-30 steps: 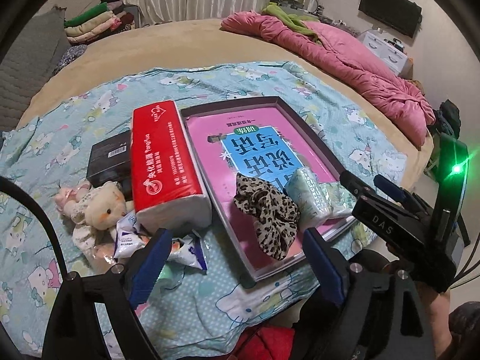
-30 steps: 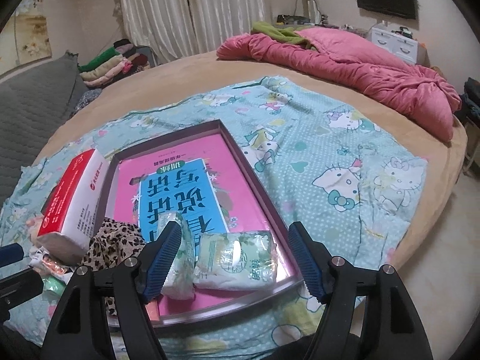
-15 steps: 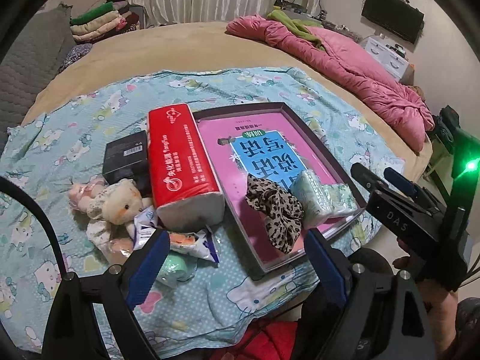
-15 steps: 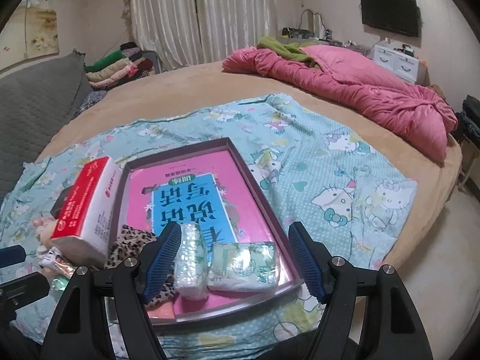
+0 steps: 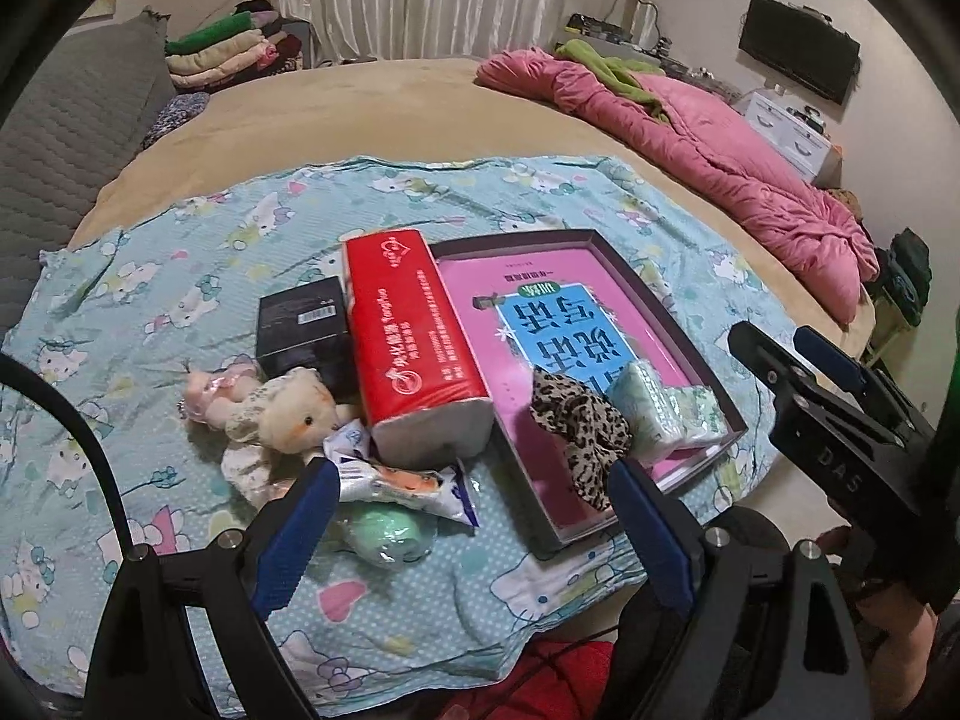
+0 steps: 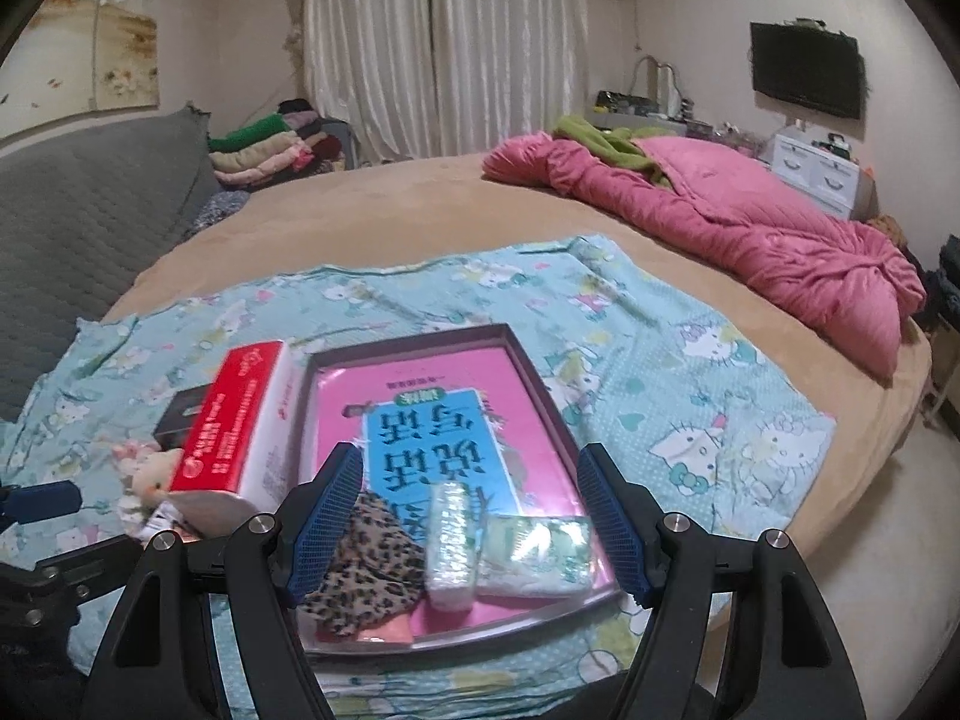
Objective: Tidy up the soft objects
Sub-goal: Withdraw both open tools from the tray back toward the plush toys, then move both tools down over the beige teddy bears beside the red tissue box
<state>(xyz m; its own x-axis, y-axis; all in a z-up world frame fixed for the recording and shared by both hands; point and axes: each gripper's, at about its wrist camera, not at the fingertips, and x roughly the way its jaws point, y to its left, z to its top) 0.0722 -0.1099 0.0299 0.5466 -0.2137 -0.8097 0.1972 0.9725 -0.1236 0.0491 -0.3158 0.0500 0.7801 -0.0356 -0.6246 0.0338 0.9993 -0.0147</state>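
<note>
Both grippers hang open and empty above a cartoon-print sheet point(image 5: 180, 300) spread on a round bed point(image 6: 420, 198). The left gripper point(image 5: 468, 528) frames a green ball point(image 5: 387, 531) and a snack packet point(image 5: 414, 483), beside a teddy bear point(image 5: 288, 405) and a red tissue pack point(image 5: 408, 330). The right gripper point(image 6: 468, 516) hovers over a shallow tray point(image 6: 540, 384) where a leopard-print scrunchie point(image 6: 366, 564) and two small tissue packs point(image 6: 450, 546) lie together at its near end.

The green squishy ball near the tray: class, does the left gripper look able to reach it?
Probably yes. The left gripper is open, and the green ball lies uncovered between its fingers, a snack wrapper just beyond.
</note>
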